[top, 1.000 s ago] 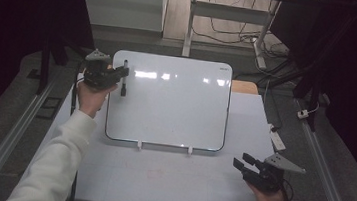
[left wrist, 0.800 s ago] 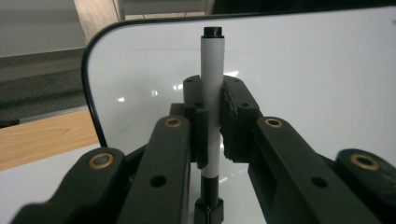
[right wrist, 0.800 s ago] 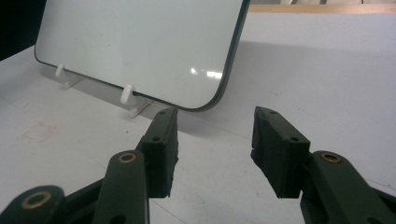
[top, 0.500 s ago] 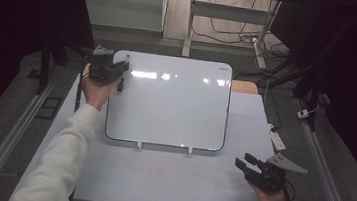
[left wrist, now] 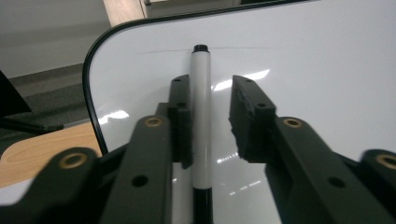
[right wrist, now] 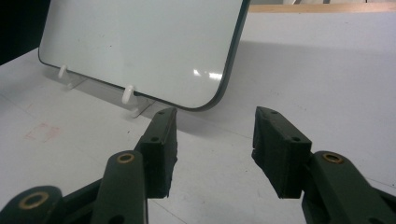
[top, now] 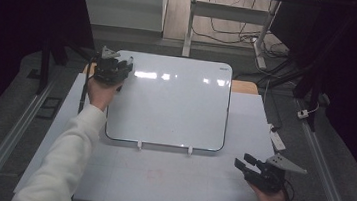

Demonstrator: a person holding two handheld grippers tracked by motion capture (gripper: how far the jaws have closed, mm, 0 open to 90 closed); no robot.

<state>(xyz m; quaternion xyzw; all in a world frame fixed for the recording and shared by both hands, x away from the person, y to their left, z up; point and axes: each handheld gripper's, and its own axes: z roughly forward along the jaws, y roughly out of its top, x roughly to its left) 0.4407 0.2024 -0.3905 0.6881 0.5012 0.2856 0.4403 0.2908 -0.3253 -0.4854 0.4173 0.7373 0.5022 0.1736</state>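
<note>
Left hand-held gripper [top: 121, 72] sat at the far left corner of the whiteboard [top: 171, 105], over its surface. Its jaws had just been opening, and the marker [left wrist: 201, 121] lay between them. In the left gripper view the marker's white barrel lay along the left pad, with a clear gap to the right pad, so there was no clamp on it. The marker rested on the board and pointed away from the camera, black tip end far, just short of a faint thin line drawn across the board. Marker in the high view: too small to make out.

Right hand-held gripper [top: 247, 165] was at the near right of the counter [top: 158, 179], well apart from the left one. Its jaws were moderately wide with nothing between them. They pointed left and far, toward the board's near right corner. In the right gripper view the board stood tilted on two white hooks [right wrist: 127, 94] at its near edge.

Faint reddish smudge [top: 153, 175] on the counter, near side, between the two hands. Wooden surface [top: 244, 87] showed past the board's far right edge.
</note>
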